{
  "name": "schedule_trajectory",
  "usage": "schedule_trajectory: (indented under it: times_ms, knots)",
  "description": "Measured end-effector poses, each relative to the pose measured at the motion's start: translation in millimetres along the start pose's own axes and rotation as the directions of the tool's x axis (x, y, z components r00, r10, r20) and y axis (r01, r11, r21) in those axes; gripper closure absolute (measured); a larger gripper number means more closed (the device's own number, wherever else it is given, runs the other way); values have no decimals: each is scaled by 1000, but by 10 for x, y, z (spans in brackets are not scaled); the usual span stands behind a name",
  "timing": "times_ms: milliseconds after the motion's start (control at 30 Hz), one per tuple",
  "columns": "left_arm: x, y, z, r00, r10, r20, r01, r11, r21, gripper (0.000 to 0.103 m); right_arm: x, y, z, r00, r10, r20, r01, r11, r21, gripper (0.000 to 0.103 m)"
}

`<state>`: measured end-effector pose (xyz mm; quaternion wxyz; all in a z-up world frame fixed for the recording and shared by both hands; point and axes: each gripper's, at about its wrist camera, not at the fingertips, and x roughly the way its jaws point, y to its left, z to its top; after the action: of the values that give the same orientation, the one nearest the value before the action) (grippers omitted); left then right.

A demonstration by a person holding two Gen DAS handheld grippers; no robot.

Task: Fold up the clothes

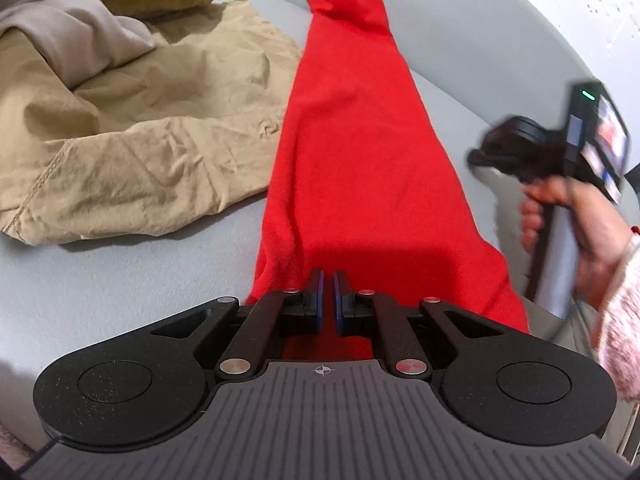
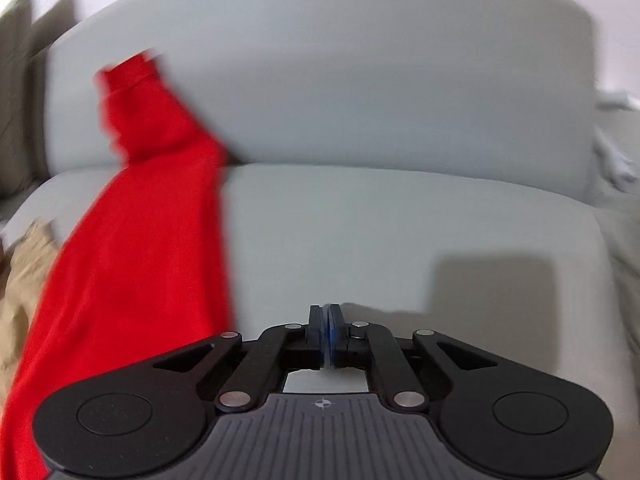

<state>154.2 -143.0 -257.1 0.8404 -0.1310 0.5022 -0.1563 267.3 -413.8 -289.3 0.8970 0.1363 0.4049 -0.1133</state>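
Note:
A long red garment (image 1: 352,152) lies stretched along the grey sofa seat (image 1: 460,60), its far end climbing the backrest. My left gripper (image 1: 328,284) sits at the garment's near edge, jaws almost together with red fabric pinched between the blue pads. In the right wrist view the red garment (image 2: 132,240) runs along the left side. My right gripper (image 2: 329,320) is shut with nothing between its pads, over bare cushion to the right of the garment. The left wrist view also shows it, blurred, as the right gripper (image 1: 480,158) in a person's hand (image 1: 580,224) beside the garment.
A crumpled tan garment (image 1: 140,128) lies left of the red one, with a grey-beige cloth (image 1: 72,36) heaped on it at the back. The sofa backrest (image 2: 360,80) rises behind the seat. Pale fabric (image 2: 616,160) shows at the far right.

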Motion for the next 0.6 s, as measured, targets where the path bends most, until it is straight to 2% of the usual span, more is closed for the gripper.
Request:
schedule_trajectory:
  times_ms: [100, 167, 200, 300, 333, 367, 400, 433, 467, 500, 600]
  knots:
    - [-5, -16, -9, 1000, 6, 3, -6, 1000, 2, 93, -183, 180, -61, 989, 145, -8, -146, 987, -66, 97]
    - [0, -33, -18, 1000, 16, 11, -16, 1000, 20, 93, -243, 433, -160, 963, 263, -52, -268, 956, -117, 97]
    - [-4, -39, -24, 1000, 18, 14, -19, 999, 26, 93, -240, 507, -199, 957, 283, -71, -290, 947, -136, 98]
    - [-22, -44, -38, 1000, 21, 15, -21, 999, 33, 93, -185, 612, -425, 977, 149, -152, -187, 942, -278, 103]
    - [-25, -43, -38, 1000, 21, 14, -21, 999, 36, 93, -228, 499, -468, 982, 134, -136, -166, 950, -263, 103]
    - [-27, -42, -37, 1000, 21, 13, -21, 999, 39, 93, -300, 329, -490, 987, 103, -126, -127, 972, -199, 103]
    - [-29, -43, -36, 1000, 22, 12, -23, 999, 43, 93, -354, 221, -495, 990, 56, -127, -75, 986, -147, 103]
    - [-31, -48, -36, 1000, 25, 12, -25, 998, 50, 93, -482, 98, -512, 993, -21, -116, 8, 993, -117, 98]
    - [-33, -54, -39, 1000, 27, 13, -28, 998, 55, 93, -631, 10, -537, 994, -41, -99, 31, 995, -98, 98]
    - [-33, -66, -44, 999, 31, 15, -31, 998, 61, 93, -730, -15, -558, 996, -12, -89, 4, 996, -89, 98]
    - [-30, -109, -60, 999, 46, 23, -48, 995, 85, 93, -1117, 161, -726, 985, 162, -55, -167, 979, -119, 97]
